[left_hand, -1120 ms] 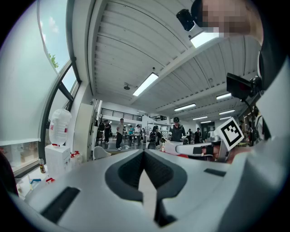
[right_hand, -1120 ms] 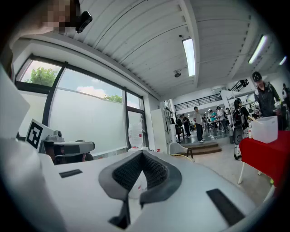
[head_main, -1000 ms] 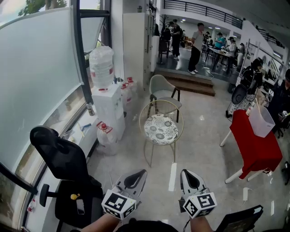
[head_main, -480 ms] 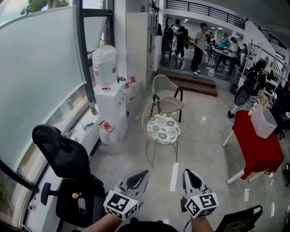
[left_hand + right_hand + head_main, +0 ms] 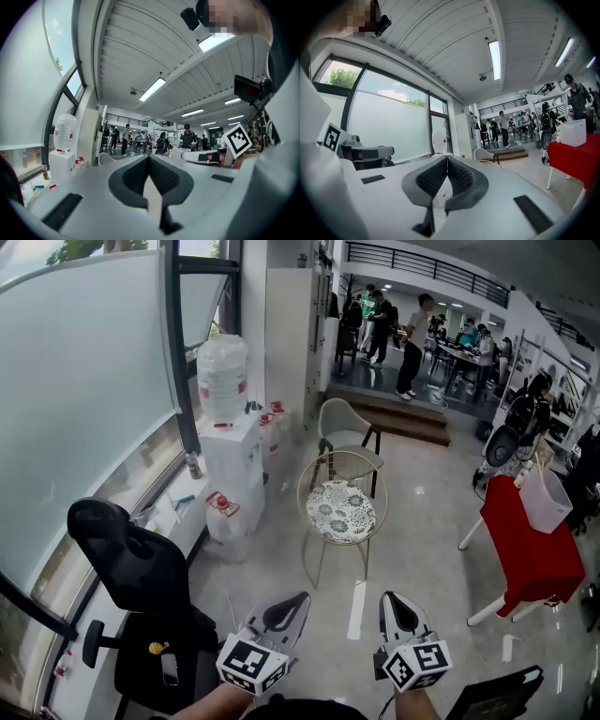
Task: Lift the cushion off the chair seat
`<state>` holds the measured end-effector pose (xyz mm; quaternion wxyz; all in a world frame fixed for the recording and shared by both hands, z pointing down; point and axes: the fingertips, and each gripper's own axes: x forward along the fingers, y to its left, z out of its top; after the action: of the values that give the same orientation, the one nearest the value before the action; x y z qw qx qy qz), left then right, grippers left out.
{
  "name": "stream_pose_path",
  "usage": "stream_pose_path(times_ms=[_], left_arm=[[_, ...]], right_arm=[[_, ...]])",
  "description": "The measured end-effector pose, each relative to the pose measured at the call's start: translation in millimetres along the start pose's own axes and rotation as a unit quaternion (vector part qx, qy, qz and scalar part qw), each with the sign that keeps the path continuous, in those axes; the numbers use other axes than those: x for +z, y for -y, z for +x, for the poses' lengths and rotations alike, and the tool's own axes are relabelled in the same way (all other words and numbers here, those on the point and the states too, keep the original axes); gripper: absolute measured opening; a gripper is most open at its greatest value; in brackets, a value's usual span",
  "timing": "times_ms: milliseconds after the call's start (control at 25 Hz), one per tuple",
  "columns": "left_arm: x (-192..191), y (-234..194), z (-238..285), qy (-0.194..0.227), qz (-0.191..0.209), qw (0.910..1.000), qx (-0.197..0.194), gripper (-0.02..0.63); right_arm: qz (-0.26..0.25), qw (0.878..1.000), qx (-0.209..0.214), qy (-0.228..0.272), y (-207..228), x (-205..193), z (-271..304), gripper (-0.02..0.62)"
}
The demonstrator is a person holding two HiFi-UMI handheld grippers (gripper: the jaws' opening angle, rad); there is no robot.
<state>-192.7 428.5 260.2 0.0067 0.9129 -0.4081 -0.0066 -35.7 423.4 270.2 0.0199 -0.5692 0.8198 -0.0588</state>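
Observation:
A round cushion (image 5: 340,511) with a white and dark floral print lies on the seat of a gold wire-frame chair (image 5: 309,484) in the middle of the floor. Both grippers hover well short of it at the bottom of the head view, held level. My left gripper (image 5: 288,600) is shut with nothing between its jaws, and my right gripper (image 5: 397,601) is shut and empty too. In the left gripper view the left gripper (image 5: 149,157) has its tips touching; the right gripper (image 5: 447,158) looks the same in its own view. The chair's rim (image 5: 489,162) peeks over the right jaw.
A black office chair (image 5: 141,577) stands at the lower left. A water dispenser (image 5: 227,451) and jugs line the window wall. A beige chair (image 5: 346,427) sits behind the gold one. A red-covered table (image 5: 530,549) with a white bin is at right. People stand far back.
The view has crept forward a little: the gold chair and cushion sit slightly nearer and further right. Both grippers stay shut in the same spots in the view.

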Motion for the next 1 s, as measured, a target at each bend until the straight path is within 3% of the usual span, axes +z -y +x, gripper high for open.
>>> stream_pose_path(times_ms=[600, 1000], left_arm=[[-12.7, -38.1, 3.5, 0.004, -0.012, 0.9993, -0.036, 0.006], [-15.3, -65.5, 79.5, -0.007, -0.007, 0.9998, -0.015, 0.007]], right_arm=[[0.001, 0.999, -0.03, -0.011, -13.1, -18.5, 28.7, 0.009], [0.013, 1.0, -0.007, -0.003, 44.3, -14.7, 99.3, 0.009]])
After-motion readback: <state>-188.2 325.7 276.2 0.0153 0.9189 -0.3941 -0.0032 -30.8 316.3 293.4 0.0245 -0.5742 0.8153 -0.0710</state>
